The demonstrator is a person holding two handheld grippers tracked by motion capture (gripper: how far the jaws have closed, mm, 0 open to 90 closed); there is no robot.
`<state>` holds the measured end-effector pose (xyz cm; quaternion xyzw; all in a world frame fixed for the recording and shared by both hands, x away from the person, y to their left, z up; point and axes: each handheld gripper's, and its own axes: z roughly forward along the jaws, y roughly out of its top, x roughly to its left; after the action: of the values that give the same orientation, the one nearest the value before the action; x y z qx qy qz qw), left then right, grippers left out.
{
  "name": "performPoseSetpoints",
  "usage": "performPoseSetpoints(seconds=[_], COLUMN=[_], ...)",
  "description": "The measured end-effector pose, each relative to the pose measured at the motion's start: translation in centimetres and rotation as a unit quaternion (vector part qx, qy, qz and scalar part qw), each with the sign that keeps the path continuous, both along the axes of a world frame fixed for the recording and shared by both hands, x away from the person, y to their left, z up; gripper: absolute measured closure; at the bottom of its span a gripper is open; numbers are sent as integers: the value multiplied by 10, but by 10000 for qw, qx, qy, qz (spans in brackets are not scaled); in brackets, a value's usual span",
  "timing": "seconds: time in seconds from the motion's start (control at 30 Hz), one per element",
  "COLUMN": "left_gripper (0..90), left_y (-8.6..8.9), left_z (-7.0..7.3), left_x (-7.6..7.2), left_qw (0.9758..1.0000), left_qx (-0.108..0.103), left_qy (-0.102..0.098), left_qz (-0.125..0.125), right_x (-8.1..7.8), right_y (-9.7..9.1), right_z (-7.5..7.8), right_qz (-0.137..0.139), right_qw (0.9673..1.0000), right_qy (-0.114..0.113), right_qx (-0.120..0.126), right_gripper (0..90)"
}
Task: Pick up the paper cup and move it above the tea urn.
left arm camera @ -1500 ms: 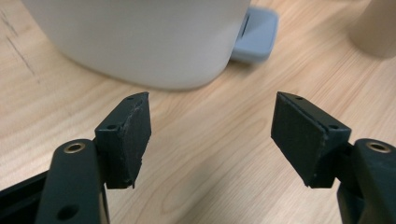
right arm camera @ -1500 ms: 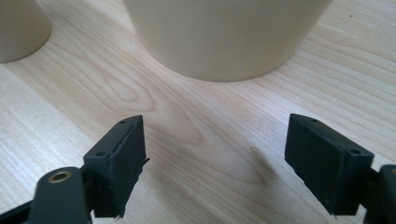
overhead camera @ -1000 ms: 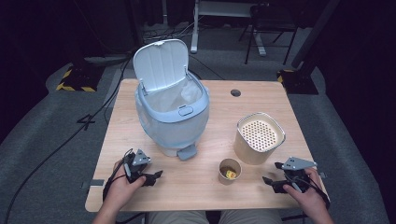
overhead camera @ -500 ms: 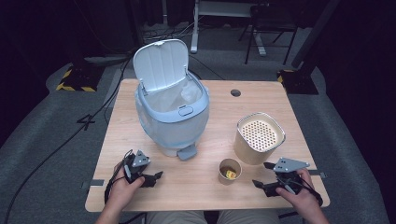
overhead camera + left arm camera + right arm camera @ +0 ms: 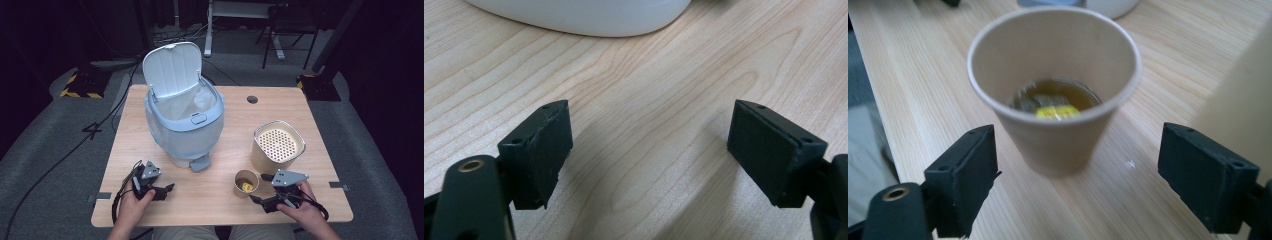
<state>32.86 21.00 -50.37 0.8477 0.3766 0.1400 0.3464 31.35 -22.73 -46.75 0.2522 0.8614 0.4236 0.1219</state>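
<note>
High view: my left gripper [image 5: 162, 189] rests on the light wooden table [image 5: 220, 200]; my right gripper [image 5: 264, 192] sits beside the small brown paper cup [image 5: 246, 183]. Left gripper view: fingers [image 5: 544, 150] spread wide, empty. Right gripper view: fingers [image 5: 965, 177] wide open, flanking the cup, not touching.

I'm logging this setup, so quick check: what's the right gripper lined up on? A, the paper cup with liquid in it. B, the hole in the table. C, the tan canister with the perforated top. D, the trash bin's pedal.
A: in the right gripper view the paper cup stands ahead of the open right gripper, between its spread jaws, with brownish liquid inside.
</note>
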Motion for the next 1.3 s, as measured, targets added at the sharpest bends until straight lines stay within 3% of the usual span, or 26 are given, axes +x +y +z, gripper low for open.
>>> performPoseSetpoints(seconds=[0.1,0.23,0.3,0.53,0.57,0.7,1.0,1.3], left_gripper=[188,188,188,188,188,188,187,187], left_y=[0,0,0,0,0,0,0,0], left_z=[0,0,0,0,0,0,0,0], left_x=[0,0,0,0,0,0,0,1], left_qw=[10000,10000,10000,10000,10000,10000,10000,10000], left_qx=[4,-1,0,-2,-3,-3,0,29], left_qy=[-5,0,0,3,2,2,1,-20], left_qz=[10,1,0,-3,-2,-1,-1,-18], right_x=[1,3,4,5,5,4,4,2], right_y=[10,21,25,35,35,35,32,15], right_z=[-4,-12,-19,-30,-31,-32,-28,-10], right_qz=[12,4,-59,-259,-263,-196,-143,-92], right_qw=[10000,10000,9999,9993,9991,9987,9985,9981], right_qy=[33,-3,55,-186,-217,-356,-425,-335], right_qx=[89,-5,118,207,256,294,302,507], right_gripper=[167,168,173,218,258,281,297,299])
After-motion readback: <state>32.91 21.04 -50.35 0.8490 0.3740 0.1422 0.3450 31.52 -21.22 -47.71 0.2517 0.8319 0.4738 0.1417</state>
